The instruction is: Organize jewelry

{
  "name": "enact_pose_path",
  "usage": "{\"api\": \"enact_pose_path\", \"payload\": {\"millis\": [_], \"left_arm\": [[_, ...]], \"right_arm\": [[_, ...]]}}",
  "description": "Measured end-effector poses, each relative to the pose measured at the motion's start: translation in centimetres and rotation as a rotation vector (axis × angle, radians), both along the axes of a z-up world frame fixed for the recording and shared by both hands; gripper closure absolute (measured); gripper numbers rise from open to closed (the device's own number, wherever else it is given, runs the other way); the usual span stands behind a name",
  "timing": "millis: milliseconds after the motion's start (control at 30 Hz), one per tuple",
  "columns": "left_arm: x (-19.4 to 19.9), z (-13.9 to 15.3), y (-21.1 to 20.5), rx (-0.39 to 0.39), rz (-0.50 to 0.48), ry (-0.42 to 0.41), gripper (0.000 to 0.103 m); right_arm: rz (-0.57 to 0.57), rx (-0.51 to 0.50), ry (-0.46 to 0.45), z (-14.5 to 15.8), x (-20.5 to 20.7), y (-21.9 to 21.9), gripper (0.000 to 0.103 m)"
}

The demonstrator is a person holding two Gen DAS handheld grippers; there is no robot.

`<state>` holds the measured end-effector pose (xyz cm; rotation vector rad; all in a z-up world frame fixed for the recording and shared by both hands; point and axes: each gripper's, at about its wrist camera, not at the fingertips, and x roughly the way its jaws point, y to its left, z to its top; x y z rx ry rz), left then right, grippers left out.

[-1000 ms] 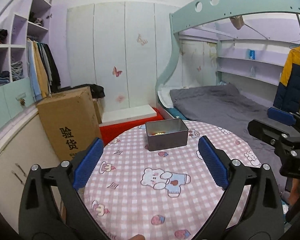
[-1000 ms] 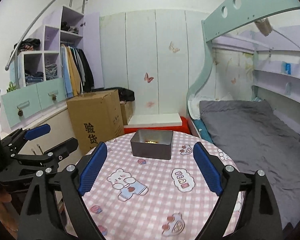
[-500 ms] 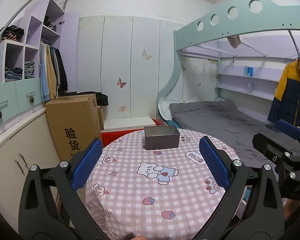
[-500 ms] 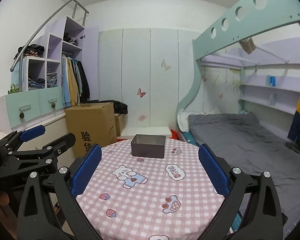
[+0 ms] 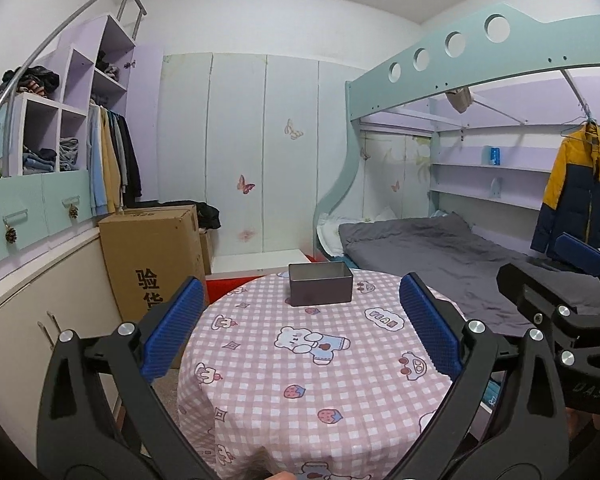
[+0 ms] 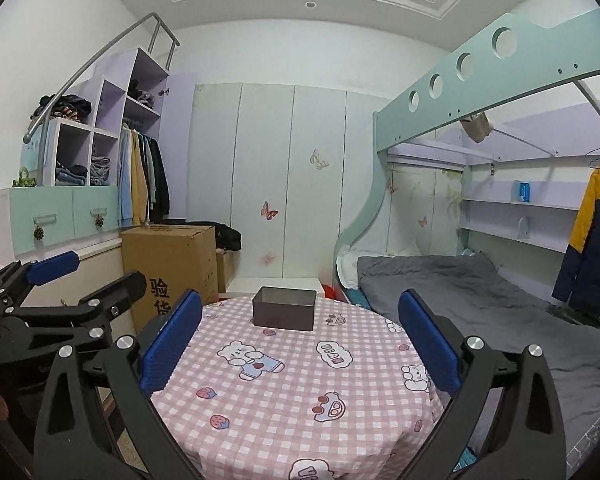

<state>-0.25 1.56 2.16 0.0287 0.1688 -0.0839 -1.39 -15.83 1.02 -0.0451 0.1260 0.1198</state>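
Both wrist views, taken well back from a round table (image 5: pixel 300 380) in a pink checked cloth. Left gripper (image 5: pixel 300 320): jaws wide apart, holding nothing, aimed across the cloth. Right gripper (image 6: pixel 300 330): likewise spread and empty; in the left view it shows at 3 o'clock (image 5: pixel 560 292), and in the right view the left gripper shows at 9 o'clock (image 6: pixel 60 296). The grey tin (image 5: pixel 320 283), open-topped, stands at 12 o'clock on the table's far side (image 6: pixel 284 309), well apart from both grippers. Its inside cannot be seen from this low angle, and no loose jewelry is visible on the cloth.

Risks, as judged: the tin sits near the far rim, so a push from a blunt pad could slide it on the cloth or off the edge. The cloth may bunch and drag the tin if a finger catches it. With the contents hidden, a reach into the tin would be blind, and small pieces could slip from broad pads.
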Motion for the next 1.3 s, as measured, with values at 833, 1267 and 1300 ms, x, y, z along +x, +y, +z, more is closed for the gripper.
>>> {"api": "enact_pose_path", "payload": {"millis": [833,1267,1300], "left_arm": [[-2.2,0.4,-0.4,0.007,0.059,-0.08,0.007],[-2.4,0.3,-0.5,0.009,0.064,-0.087,0.007],[-2.5,0.3,-0.6,0.009,0.064,-0.087,0.007]], "right_arm": [[-0.011,0.0,-0.048,-0.1,-2.1,0.2,0.008],[-0.01,0.0,-0.046,-0.1,-2.1,0.1,0.008],[-0.011,-0.001,-0.047,-0.1,-2.1,0.1,0.008]]}}
